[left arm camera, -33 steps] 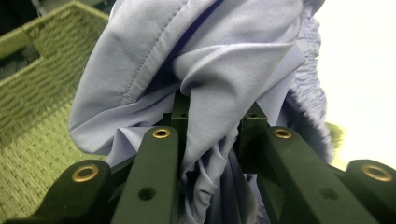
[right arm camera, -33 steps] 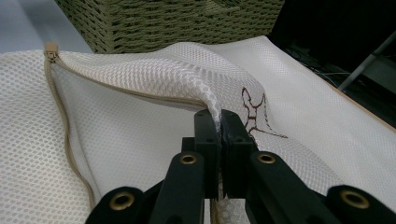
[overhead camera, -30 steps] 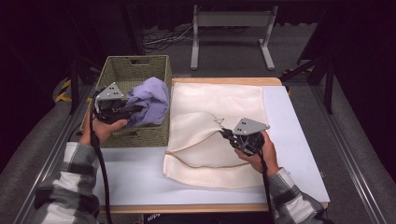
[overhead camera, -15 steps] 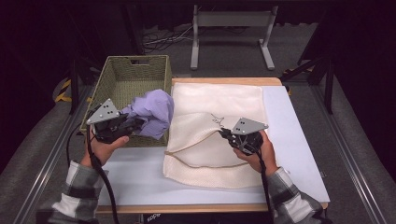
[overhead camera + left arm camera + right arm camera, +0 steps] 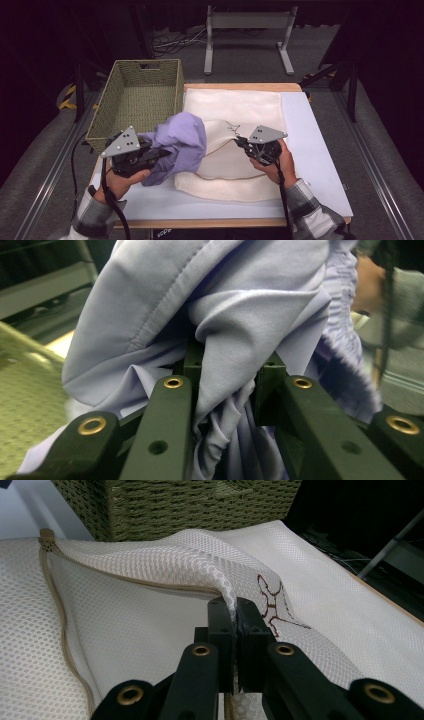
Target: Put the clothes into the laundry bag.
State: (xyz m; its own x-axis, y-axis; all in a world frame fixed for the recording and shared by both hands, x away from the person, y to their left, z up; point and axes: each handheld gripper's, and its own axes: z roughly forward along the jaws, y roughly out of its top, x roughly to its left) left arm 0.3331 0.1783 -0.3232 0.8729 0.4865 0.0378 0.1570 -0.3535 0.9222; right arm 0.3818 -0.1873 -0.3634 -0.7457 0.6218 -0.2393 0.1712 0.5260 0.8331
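The left gripper (image 5: 159,154) has its jaws clamped on a lilac garment (image 5: 181,142) at the mouth of a cream mesh bag (image 5: 235,165) on the bench. The right gripper (image 5: 242,142) pinches the bag's upper edge, lifting it. Likely best: keep the mouth raised, then push the garment deep inside before letting go.

The wicker basket (image 5: 137,102) sits at the table's (image 5: 320,150) far left corner, with the mesh laundry bag (image 5: 235,145) lying just right of it. The garment (image 5: 182,145) hangs between them, at the bag's left edge, before the basket.
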